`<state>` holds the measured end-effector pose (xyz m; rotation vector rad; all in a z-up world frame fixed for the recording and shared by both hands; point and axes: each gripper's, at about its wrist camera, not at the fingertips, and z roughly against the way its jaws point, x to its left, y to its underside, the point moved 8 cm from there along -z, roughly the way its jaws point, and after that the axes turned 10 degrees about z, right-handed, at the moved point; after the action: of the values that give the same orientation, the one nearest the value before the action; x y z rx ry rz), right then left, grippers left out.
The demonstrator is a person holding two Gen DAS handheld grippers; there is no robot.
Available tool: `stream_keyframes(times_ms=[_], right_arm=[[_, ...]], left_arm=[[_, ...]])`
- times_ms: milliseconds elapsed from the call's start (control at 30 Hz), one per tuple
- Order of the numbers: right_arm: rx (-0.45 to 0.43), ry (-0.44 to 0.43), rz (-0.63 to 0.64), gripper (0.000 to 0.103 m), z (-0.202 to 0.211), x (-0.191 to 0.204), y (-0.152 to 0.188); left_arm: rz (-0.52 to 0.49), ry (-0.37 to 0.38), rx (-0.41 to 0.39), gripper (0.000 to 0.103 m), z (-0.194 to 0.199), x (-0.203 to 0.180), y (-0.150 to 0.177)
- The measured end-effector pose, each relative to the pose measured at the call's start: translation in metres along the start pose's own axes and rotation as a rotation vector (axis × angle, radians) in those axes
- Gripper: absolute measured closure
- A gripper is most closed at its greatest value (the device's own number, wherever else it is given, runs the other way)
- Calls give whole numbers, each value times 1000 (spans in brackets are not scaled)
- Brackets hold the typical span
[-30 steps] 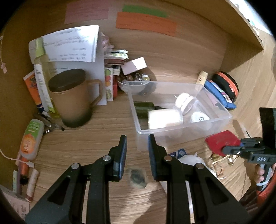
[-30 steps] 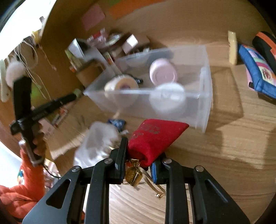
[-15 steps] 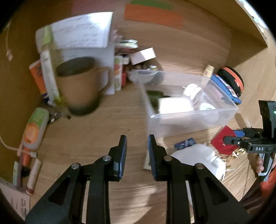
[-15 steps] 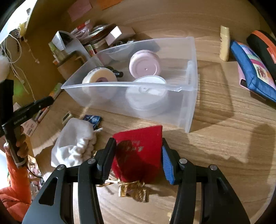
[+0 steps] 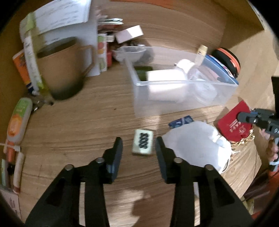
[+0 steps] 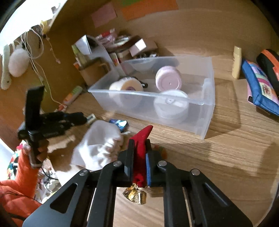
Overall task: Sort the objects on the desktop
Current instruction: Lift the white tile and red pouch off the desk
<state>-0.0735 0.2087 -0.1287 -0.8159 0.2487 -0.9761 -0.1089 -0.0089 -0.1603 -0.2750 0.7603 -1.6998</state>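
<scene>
The desk [image 5: 87, 122] is brown wood with wavy grain lines, and wooden walls stand behind it and at the side. Coloured paper notes [image 6: 148, 7] stick to the back wall.

The clear plastic box [image 6: 205, 111] sits in the middle of the desk. Inside it are a round pink lidded pot [image 6: 168, 81], a flat white round lid [image 6: 171, 105] and a fat cream roll of tape [image 6: 126, 87].

Only the left camera shows the tall brown mug with a handle [image 5: 62, 69], well to the left of the box, and the small cream tile with dark squiggles [image 5: 143, 144], which lies flat on the desk in front of the box. The left gripper [image 5: 138, 148] is opening, and the tile lies between its black fingers with gaps on both sides.

Only the right camera shows the blue patchwork pouch [image 6: 259, 89] to the right of the box, and the fluffy white ball on strings [image 6: 18, 63] hanging far to the left of it.

The right gripper [image 6: 139, 152] is pressed tight on the soft red cloth bag with a shiny gold tie [image 6: 141, 150], in front of the box. A crumpled white cloth bag [image 6: 97, 145] lies on the desk in front of the box, just left of the red one. A small shiny blue packet [image 6: 119, 123] lies between the white bag and the box.
</scene>
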Motion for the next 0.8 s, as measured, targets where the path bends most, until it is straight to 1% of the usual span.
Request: stream_keyframes(times_ms=[67, 167, 233, 300, 333, 400, 433, 567, 667, 800], right_arm=[[-20, 6, -3, 94, 11, 2, -4], [-46, 18, -5, 94, 24, 3, -13], [-70, 18, -11, 94, 35, 3, -20], [-90, 28, -11, 94, 44, 2, -26], [-102, 30, -14, 94, 48, 2, -29], [-119, 28, -24, 94, 54, 1, -32], [-131, 17, -31, 94, 58, 0, -35], [-160, 21, -33, 94, 66, -1, -42], [-180, 31, -33, 94, 70, -3, -50], [-207, 37, -31, 95, 75, -9, -61]], left_arm=[[-15, 6, 7, 62, -3, -6, 0], [-25, -27, 29, 62, -15, -9, 2], [-19, -20, 51, 62, -22, -10, 3], [-17, -21, 47, 63, -23, -11, 1], [-19, -23, 45, 66, -23, -11, 1], [-21, -29, 41, 77, -23, -11, 1], [-17, -39, 40, 79, -23, -9, 1], [8, -32, 29, 79, -18, -2, 5], [16, -53, 26, 79, -14, 5, 7], [32, -59, 3, 79, -4, 10, 2]])
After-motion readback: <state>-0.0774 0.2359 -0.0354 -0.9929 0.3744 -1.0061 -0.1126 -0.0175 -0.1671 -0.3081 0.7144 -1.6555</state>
